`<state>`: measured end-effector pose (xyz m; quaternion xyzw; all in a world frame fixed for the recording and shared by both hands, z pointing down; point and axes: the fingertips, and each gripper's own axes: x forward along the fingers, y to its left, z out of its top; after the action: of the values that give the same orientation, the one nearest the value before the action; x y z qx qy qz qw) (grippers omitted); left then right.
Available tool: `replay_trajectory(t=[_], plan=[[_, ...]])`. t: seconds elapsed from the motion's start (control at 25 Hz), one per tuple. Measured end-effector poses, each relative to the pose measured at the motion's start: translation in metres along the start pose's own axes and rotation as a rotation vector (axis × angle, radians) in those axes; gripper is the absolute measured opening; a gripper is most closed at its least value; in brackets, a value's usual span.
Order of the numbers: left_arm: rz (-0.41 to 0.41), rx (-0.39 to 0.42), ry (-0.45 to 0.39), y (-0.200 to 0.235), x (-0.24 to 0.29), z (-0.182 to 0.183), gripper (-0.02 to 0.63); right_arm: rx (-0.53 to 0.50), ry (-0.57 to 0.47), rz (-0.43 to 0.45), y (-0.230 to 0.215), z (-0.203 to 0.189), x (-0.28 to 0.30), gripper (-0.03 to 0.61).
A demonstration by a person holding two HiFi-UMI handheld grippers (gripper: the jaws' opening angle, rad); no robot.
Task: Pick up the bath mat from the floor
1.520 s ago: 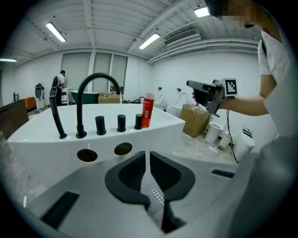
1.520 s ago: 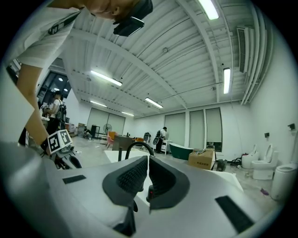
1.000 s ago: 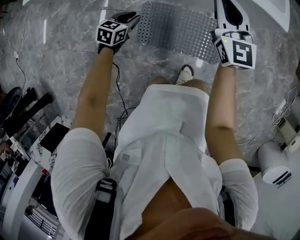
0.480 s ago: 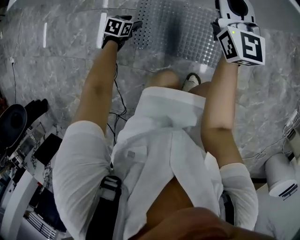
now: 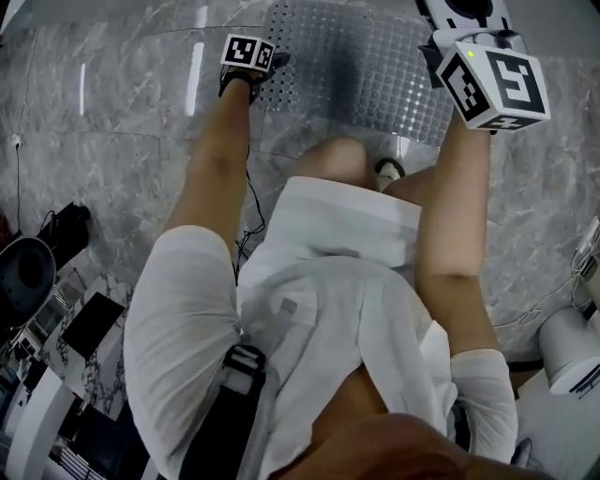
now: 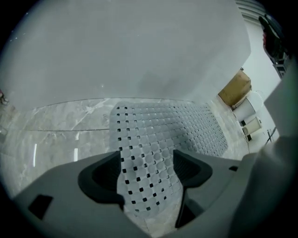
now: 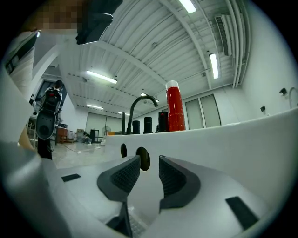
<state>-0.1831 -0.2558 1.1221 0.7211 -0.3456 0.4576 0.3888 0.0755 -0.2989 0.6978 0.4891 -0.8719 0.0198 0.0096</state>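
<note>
The bath mat [image 5: 356, 66], a grey perforated sheet, lies spread on the marble floor at the top of the head view. My left gripper [image 5: 270, 62] is at the mat's left edge. In the left gripper view one corner of the mat [image 6: 158, 135] runs between the jaws of this gripper [image 6: 146, 162]; they are opening and stand off the mat. My right gripper [image 5: 461, 11] is over the mat's right end. Its jaws [image 7: 142, 169] are opening too, with nothing between the pads, and a strip of mat [image 7: 132, 225] shows below them.
A white bathtub wall [image 7: 223, 139] with a black faucet [image 7: 139, 104] and a red bottle [image 7: 175, 107] rises just ahead of the right gripper. Cables [image 5: 246, 225] trail on the floor. A white device [image 5: 572, 356] stands at the right, dark equipment [image 5: 28, 272] at the left.
Both grippers have moved forward and down toward the floor. The mat now lies flatter and higher in the head view. The person has bent further over it.
</note>
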Motion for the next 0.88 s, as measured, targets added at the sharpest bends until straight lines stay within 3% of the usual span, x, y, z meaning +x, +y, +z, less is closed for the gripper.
replay_trajectory(t=[0.24, 0.6, 0.88], plan=[[0.037, -0.088, 0.019, 0.02, 0.027, -0.02, 0.383, 0.034, -0.014, -0.001, -0.006, 0.009, 0.002, 0.14], [0.064, -0.106, 0.089, 0.04, 0.058, -0.049, 0.41, -0.073, 0.007, 0.073, 0.023, 0.012, 0.021, 0.144], [0.046, -0.125, 0.121, 0.038, 0.079, -0.059, 0.42, -0.099, 0.007, 0.089, 0.024, 0.016, 0.028, 0.144]])
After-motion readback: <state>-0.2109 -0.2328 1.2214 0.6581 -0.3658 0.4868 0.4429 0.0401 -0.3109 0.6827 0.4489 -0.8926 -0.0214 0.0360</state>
